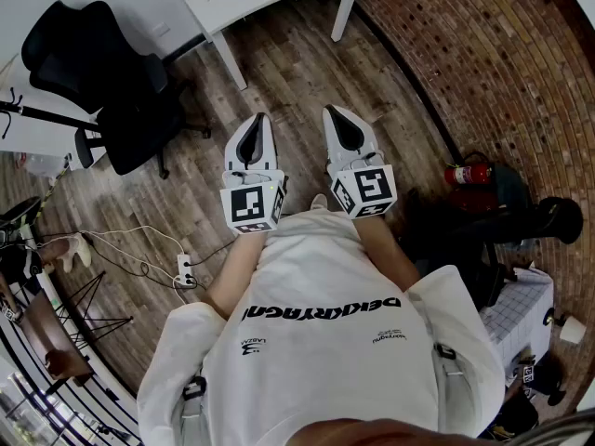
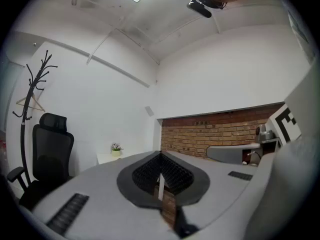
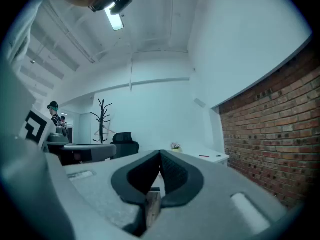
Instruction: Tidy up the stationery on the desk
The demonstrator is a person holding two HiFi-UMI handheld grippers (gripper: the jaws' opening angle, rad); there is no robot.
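Currently idle | my left hand-held gripper [image 1: 259, 117] and right hand-held gripper [image 1: 331, 111] both closed, empty | red pen [image 3: 204, 155] near bench [image 3: 218, 159] edge: likely light, stiff, slick; I'd pinch mid-barrel.

The left gripper [image 1: 259, 121] and right gripper [image 1: 332, 112] are held side by side, close to the chest and pointing forward. Each has its jaws pressed together at the tips, empty.
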